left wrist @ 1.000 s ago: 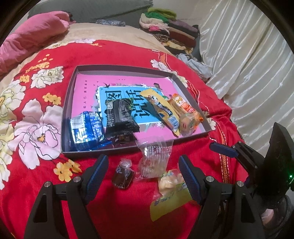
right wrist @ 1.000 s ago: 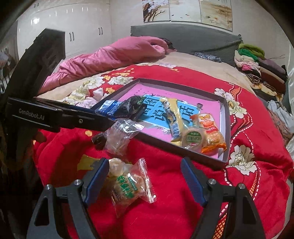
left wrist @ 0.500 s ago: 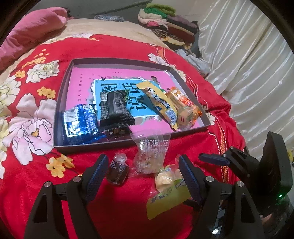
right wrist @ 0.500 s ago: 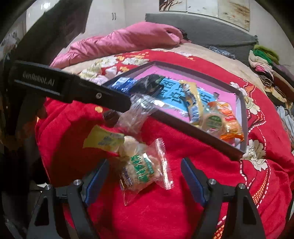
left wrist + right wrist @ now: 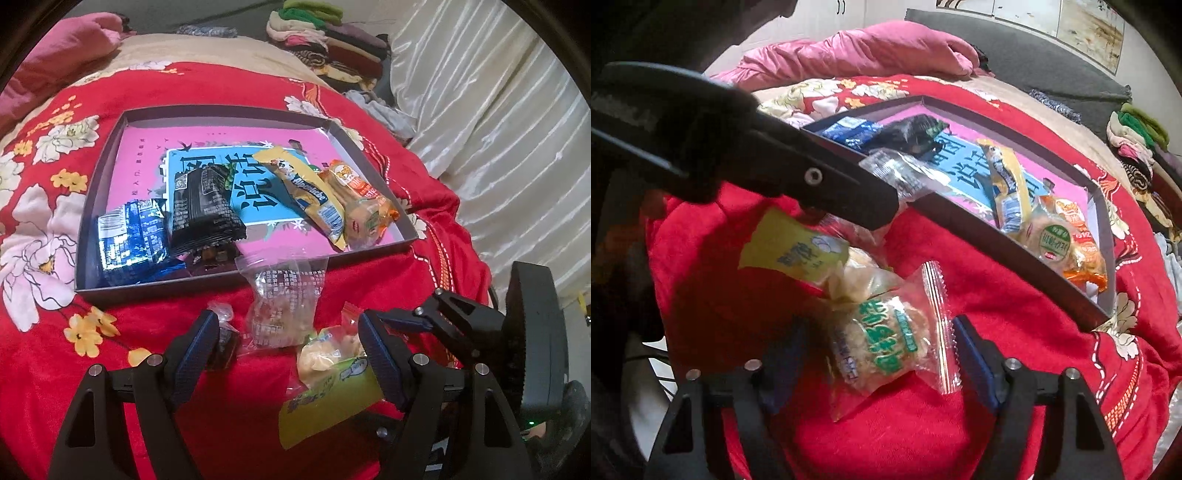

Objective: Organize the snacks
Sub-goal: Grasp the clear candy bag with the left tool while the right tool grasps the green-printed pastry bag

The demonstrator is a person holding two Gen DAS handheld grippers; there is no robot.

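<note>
Red floral bedding [image 5: 229, 417] is carrying a shallow grey tray [image 5: 99, 177] with a pink and blue printed floor. Inside it, a blue packet [image 5: 131, 236] is lying at 9 o'clock, touching a black packet [image 5: 205, 206]; a yellow bar [image 5: 306, 192] and an orange-labelled bun pack [image 5: 364, 206] are lying at 3 o'clock. Outside the near rim, a clear bag [image 5: 284, 299], a dark wrapped sweet [image 5: 225, 343] and a yellow-labelled snack [image 5: 332, 384] are sitting between the left gripper's [image 5: 286, 354] parted fingers. The right gripper [image 5: 875, 354] is straddling a clear green-labelled cake pack [image 5: 886, 343]; its jaws have just been closing, the right pad is touching the wrapper's edge, and the left pad is too blurred to judge.
</note>
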